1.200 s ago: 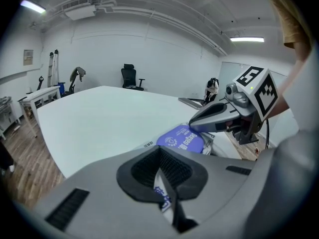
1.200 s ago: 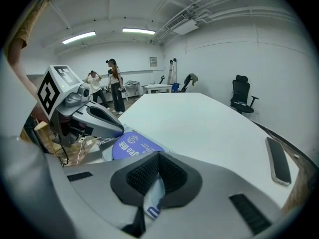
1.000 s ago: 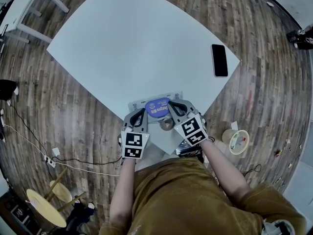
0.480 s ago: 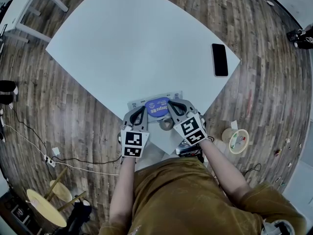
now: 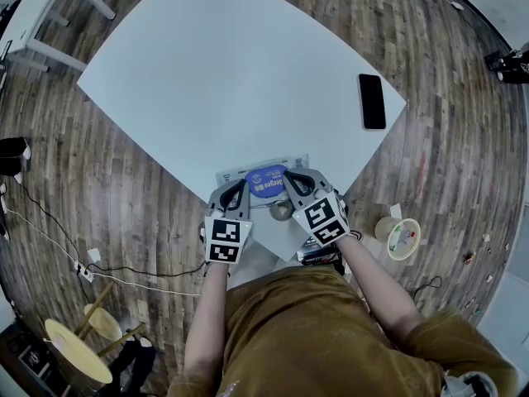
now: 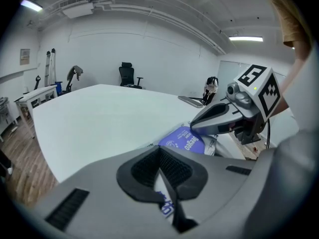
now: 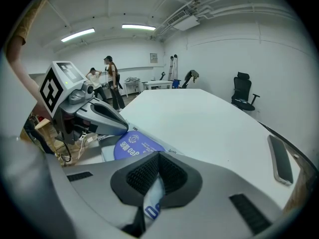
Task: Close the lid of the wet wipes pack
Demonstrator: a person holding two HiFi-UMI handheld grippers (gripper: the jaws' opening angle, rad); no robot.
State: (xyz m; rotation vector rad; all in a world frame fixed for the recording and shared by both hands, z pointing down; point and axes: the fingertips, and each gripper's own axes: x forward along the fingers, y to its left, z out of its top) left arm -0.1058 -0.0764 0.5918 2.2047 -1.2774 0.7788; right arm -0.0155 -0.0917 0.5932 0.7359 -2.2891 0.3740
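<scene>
Pressing the stiff lid (image 5: 264,179) should suit this soft wet wipes pack (image 5: 227,176) (left gripper (image 6: 160,152), right gripper (image 7: 158,157): fingers together).

The left gripper (image 5: 230,190) crept a tiny bit forward, closer to the wet wipes pack (image 5: 263,174). The right gripper (image 5: 299,180) shifted just a little too. Far off on the floor (image 5: 124,188), a dark thing (image 5: 11,149) at the left edge moved about.
</scene>
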